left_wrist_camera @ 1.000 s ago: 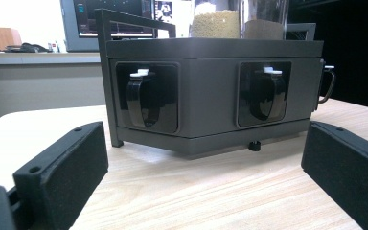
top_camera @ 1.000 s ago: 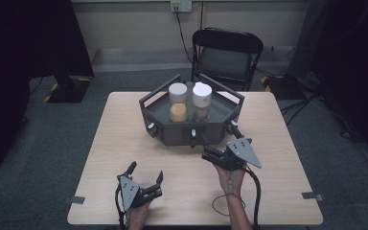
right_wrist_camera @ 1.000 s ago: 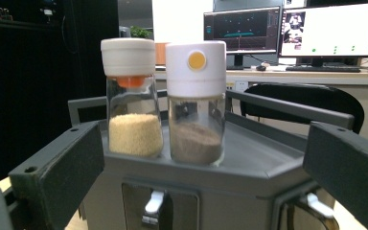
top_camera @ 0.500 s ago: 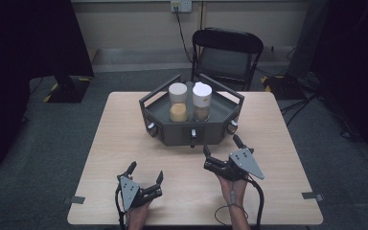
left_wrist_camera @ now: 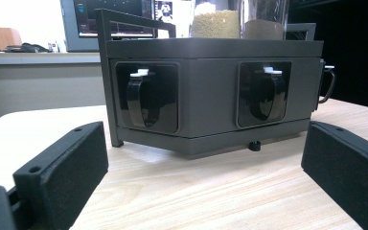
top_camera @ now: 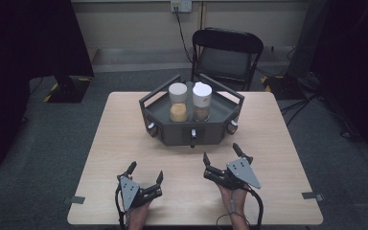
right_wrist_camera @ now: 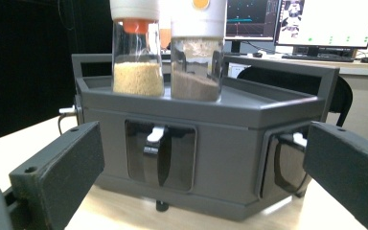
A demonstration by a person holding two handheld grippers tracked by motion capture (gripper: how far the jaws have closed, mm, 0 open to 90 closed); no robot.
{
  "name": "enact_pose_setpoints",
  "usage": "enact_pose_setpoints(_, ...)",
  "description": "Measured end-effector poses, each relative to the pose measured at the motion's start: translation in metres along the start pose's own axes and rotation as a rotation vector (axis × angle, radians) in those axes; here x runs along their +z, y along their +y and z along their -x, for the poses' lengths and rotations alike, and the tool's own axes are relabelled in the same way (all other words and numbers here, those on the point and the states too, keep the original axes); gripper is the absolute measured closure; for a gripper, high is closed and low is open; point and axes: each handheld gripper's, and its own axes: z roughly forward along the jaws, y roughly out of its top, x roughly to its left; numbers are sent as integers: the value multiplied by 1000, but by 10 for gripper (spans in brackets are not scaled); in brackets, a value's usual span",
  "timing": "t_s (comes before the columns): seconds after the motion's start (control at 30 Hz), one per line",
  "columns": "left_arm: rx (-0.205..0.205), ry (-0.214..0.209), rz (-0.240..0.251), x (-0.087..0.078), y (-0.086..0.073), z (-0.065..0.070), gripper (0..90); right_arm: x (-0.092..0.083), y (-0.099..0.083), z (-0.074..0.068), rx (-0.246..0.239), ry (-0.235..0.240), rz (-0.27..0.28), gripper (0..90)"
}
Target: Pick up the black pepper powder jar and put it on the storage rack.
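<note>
The grey tray stood at the upper centre of the surface, carrying two jars side by side. Both tongs were spread and pinched nothing: the left tongs at the lower left, the right tongs at the lower centre, nearer the tray. A good approach would probably keep the jaws wide and level with the tray's front wall, avoiding the handles. Compared with a second earlier, the right tongs had drawn back from the tray toward the lower edge.

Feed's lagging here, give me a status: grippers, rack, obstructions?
Left gripper and right gripper open, empty, near the table edge. Hexagonal rack untouched, two jars on top. Nothing between.
</note>
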Motion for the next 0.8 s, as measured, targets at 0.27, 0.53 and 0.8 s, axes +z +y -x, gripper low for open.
enact_pose_setpoints(0.27, 0, 0, 0, 0, 0, 0, 15, -10, -13, 0, -18, -9, -3, 0)
enact_pose_setpoints(0.53, 0, 0, 0, 0, 0, 0, 14, -20, -29, -6, -7, -24, -5, 0)
enact_pose_setpoints(0.8, 0, 0, 0, 0, 0, 0, 13, -25, -40, -10, -14, -35, -18, 0)
